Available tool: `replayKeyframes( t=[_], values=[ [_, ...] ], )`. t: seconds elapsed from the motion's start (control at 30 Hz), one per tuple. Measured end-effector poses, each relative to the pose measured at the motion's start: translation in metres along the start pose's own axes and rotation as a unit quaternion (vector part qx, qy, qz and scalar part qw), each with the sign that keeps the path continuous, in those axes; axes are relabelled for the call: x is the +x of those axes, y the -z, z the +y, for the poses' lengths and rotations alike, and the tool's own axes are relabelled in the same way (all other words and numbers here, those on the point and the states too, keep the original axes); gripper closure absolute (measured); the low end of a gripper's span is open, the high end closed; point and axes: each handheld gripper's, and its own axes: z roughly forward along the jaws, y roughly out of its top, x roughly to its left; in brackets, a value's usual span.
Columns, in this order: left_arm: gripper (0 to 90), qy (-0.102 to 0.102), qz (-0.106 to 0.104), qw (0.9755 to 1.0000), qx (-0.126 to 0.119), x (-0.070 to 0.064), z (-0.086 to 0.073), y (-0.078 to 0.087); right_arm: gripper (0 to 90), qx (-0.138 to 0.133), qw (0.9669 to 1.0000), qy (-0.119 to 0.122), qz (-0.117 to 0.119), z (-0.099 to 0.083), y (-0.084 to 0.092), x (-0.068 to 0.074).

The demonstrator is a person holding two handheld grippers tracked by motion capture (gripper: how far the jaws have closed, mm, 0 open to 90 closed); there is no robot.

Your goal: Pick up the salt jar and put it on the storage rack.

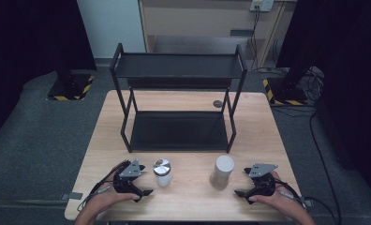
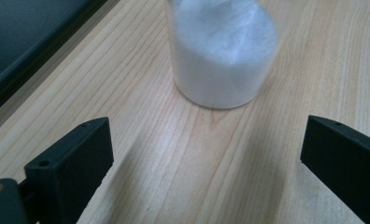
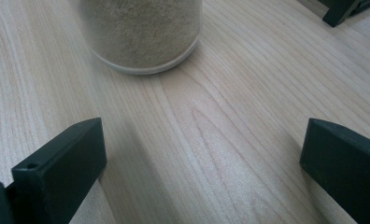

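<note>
Jars sit near the desk's (image 1: 188, 197) front edge: metal-lidded jar (image 1: 163, 172) holds white powder, white-lidded jar (image 1: 222, 171) holds tan grains. No readable labels. Left claw (image 1: 144, 182) and right claw (image 1: 242, 182) both gape wide, empty, just beside them.

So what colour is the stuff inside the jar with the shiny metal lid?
White, a fine powder in the jar; the left gripper view shows it best.

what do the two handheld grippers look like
The left gripper and right gripper are both matte black, each with two blocky flat-faced jaws showing small screw holes, a grey three-cornered plate on top and a thin dark cable trailing back. The forearms look bare; no sleeve is visible.
</note>
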Motion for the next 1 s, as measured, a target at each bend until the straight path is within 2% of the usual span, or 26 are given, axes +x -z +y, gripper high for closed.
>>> replayKeyframes(
  t=[0.33,0.57,0.77,1.0],
  values=[
    [1.5,-0.004,-0.007,1.0,-0.003,-0.001,0.005,-0.005,1.3,0.0,1.0,0.0,0.0,0.0,0.0,0.0],
    [1.4,0.0,-0.006,0.9999,-0.009,-0.003,0.006,-0.007,1.3,0.0,1.0,0.0,0.0,0.0,0.0,0.0],
    [1.4,-0.007,-0.008,0.9999,-0.011,-0.004,0.01,-0.012,1.3,0.0,1.0,-0.001,0.0,0.0,0.0,0.0],
    [1.2,-0.002,-0.007,0.9999,-0.015,-0.006,0.012,-0.016,1.2,0.0,1.0,-0.001,-0.001,0.0,0.0,0.0]
  ],
)
